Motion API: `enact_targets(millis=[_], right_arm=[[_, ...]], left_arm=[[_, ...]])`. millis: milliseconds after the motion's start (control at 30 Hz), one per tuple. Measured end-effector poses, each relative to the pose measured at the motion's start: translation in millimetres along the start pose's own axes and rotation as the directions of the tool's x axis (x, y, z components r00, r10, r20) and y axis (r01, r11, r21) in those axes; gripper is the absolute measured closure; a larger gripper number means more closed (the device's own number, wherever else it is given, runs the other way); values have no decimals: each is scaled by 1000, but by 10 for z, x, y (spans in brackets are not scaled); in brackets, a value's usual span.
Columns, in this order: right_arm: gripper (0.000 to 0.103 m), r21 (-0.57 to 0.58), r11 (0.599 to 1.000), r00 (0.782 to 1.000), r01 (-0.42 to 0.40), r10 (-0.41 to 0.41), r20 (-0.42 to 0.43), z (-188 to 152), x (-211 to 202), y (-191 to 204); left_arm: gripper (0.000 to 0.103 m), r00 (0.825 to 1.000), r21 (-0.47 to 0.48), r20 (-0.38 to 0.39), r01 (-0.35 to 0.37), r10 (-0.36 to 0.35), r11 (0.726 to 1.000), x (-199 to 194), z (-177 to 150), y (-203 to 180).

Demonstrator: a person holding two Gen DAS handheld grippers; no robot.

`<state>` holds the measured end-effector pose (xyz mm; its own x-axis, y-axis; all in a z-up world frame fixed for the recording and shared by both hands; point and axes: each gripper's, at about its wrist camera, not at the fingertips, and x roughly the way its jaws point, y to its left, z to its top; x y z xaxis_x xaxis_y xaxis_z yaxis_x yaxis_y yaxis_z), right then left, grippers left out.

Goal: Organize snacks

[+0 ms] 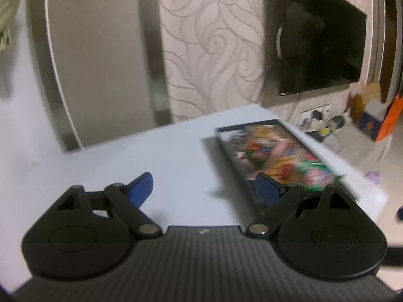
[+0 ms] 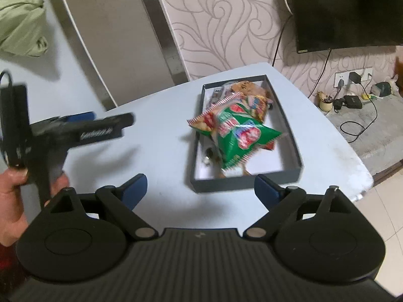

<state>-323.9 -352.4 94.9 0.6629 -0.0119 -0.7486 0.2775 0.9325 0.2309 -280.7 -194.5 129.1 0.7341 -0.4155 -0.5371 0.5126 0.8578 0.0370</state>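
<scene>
- My left fingers [image 1: 204, 188] stand spread wide with nothing between them, above the pale surface [image 1: 151, 156].
- My right fingers [image 2: 200, 190] are spread too, empty, just short of the dark box [image 2: 292, 136].
- The box sits on the surface, holding the snacks; a green packet [image 2: 236, 136] lies on top of the pile, one corner poking over the left wall.
- My left hand [image 2: 15, 193] grips its tool at the left edge of the right-wrist view.
</scene>
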Motion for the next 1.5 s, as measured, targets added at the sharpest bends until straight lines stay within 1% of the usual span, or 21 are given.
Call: enact_targets(millis=[33, 67, 133, 233, 367, 500, 600, 667, 767, 867, 967, 1033, 1233, 1500], right_arm=[[8, 4, 1000, 1000, -7, 7, 0, -36, -64, -78], [8, 10, 1000, 1000, -8, 8, -3, -88, -137, -170], [8, 15, 1000, 1000, -3, 3, -11, -199, -254, -333], [8, 37, 999, 999, 25, -24, -29, -383, -421, -573], [8, 73, 996, 999, 43, -40, -36, -567, -647, -737], [8, 98, 993, 998, 62, -61, -13, -714, -932, -705], [8, 101, 991, 996, 87, -87, 0, -810, -1109, -595], [8, 110, 991, 997, 78, -78, -2, -878, -1213, -529], [8, 113, 988, 995, 102, -104, 11, -945, -1351, -444], [8, 136, 985, 993, 109, -114, 29, -1035, -1488, -385], [7, 152, 980, 991, 125, -131, 29, -1123, -1575, -338], [7, 160, 980, 991, 120, -127, 31, -1173, -1634, -303], [7, 162, 978, 990, 127, -136, 46, -1252, -1736, -210], [7, 154, 981, 991, 118, -126, 47, -1283, -1773, -142]], left_arm=[[13, 1000, -7, -8, -1, 1, 1000, -14, 9, -120], [13, 1000, 4, -21, -17, 18, 1000, -21, 14, -264], [13, 998, 53, -26, -51, 52, 997, -66, -7, -524], [13, 998, 101, -19, -59, 61, 993, -124, -74, -826], [13, 999, 111, -31, -9, 12, 994, -244, -173, -1093], [13, 998, 101, -47, 50, -46, 994, -394, -256, -1261], [13, 995, 91, -64, 77, -71, 993, -514, -327, -1285], [13, 995, 87, -62, 81, -76, 993, -567, -369, -1274], [13, 994, 111, -71, 94, -86, 989, -637, -440, -1279], [13, 994, 127, -61, 97, -90, 987, -711, -494, -1277], [13, 993, 124, -60, 104, -97, 987, -785, -515, -1265], [13, 994, 130, -54, 104, -98, 986, -834, -531, -1264], [13, 994, 139, -48, 108, -102, 984, -924, -565, -1249], [13, 994, 144, -45, 105, -100, 984, -999, -596, -1222]])
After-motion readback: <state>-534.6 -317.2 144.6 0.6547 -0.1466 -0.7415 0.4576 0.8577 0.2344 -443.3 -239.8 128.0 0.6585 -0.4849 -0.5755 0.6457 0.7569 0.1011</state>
